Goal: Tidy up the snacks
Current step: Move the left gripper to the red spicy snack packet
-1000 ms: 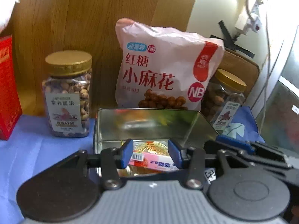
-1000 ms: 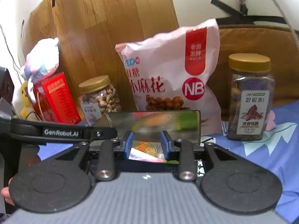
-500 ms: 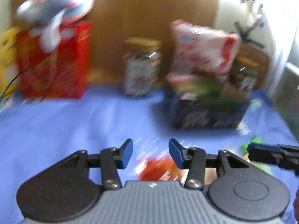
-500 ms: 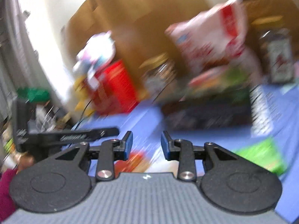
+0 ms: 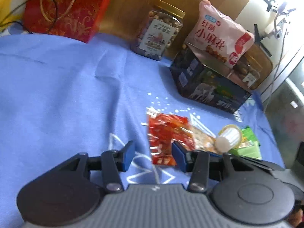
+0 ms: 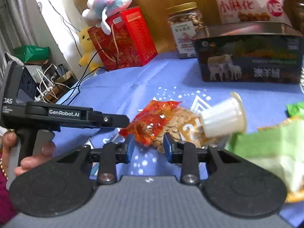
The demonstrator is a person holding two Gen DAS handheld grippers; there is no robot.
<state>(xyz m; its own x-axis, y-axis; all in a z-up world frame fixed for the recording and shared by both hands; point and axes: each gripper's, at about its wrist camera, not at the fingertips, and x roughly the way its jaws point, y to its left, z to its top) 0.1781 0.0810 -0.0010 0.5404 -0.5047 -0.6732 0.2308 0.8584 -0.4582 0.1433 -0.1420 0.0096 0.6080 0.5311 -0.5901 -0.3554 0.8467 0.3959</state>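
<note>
A red snack packet lies on the blue cloth, with a packet of seeds, a white cup on its side and green packets beside it. The dark open tin stands behind them. My left gripper is open and empty just above the near end of the red packet. My right gripper is open and empty, close in front of the red packet and the seeds. The left gripper also shows in the right wrist view.
At the back stand a red gift box, a jar of nuts, a pink snack bag and another jar. A plush toy sits on the red box. Cables lie off the table's left edge.
Both grippers have pulled back from over the tin and dropped toward the loose snacks on the cloth. Both stay open and empty.
</note>
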